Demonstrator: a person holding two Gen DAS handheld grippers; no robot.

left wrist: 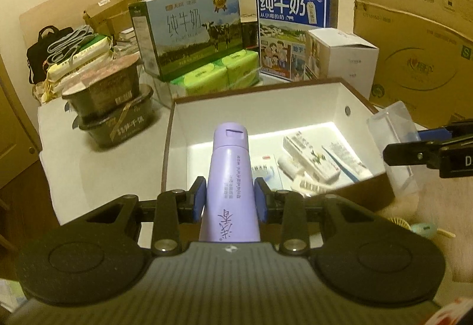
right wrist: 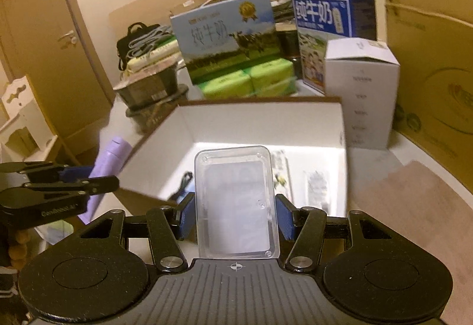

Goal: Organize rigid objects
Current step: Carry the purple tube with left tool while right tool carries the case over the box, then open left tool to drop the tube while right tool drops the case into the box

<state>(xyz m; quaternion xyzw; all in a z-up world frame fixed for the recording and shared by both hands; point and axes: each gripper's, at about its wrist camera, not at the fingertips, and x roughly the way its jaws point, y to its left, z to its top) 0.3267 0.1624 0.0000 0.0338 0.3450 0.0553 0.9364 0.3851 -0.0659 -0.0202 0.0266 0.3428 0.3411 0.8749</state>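
My left gripper (left wrist: 230, 199) is shut on a purple tube (left wrist: 229, 177), cap forward, held over the near left edge of an open white-lined box (left wrist: 257, 106). My right gripper (right wrist: 235, 214) is shut on a clear plastic case (right wrist: 236, 201) and holds it above the box's near edge (right wrist: 260, 124). The box holds several small items: a white remote-like pack (left wrist: 310, 159), a blue-and-white tube (left wrist: 346, 161) and leaflets. The right gripper with the clear case (left wrist: 393, 141) shows at the right of the left wrist view. The left gripper with the purple tube (right wrist: 109, 159) shows at the left of the right wrist view.
Behind the box stand two milk cartons (left wrist: 195, 29) (left wrist: 292, 29), green tissue packs (left wrist: 218, 71), a white carton (left wrist: 346, 56) and stacked black food bowls (left wrist: 109, 106). A large cardboard box (left wrist: 414, 38) stands at the right. A door (right wrist: 38, 38) is at the left.
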